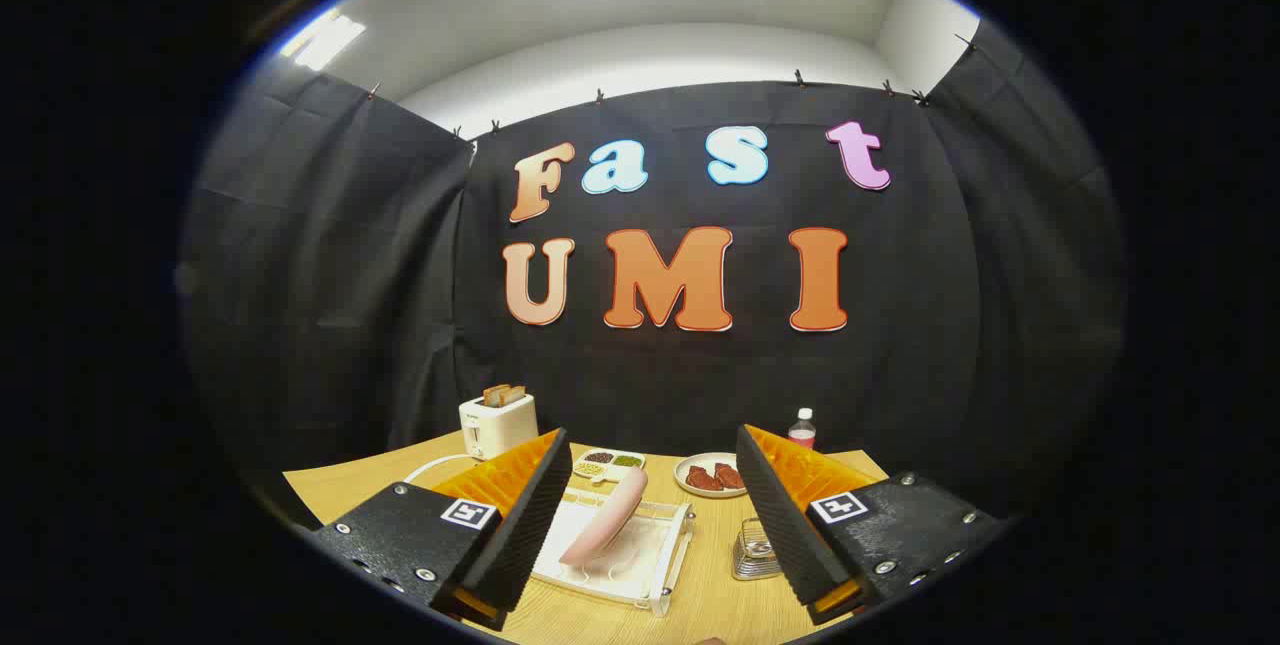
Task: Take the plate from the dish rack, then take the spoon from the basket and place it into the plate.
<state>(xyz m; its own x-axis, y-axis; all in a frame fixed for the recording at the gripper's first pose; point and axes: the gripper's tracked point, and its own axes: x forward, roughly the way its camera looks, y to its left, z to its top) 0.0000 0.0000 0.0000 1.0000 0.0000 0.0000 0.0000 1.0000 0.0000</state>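
A pink plate (607, 517) stands on edge, tilted, in a white dish rack (640, 565) on the wooden table, just ahead of my left finger. A small wire basket (755, 550) sits to the right of the rack, close to my right finger; something metallic lies in it, too small to make out as a spoon. My gripper (655, 510) hovers above the table with its fingers wide apart and nothing between them. The rack's left part is hidden behind the left finger.
Beyond the rack lie a white divided dish with beans (608, 464) and a white plate with red pieces (710, 475). A white toaster with bread (497, 423) stands at the back left, a bottle (802, 428) at the back right. The table's (330, 490) far edge meets the black cloth wall.
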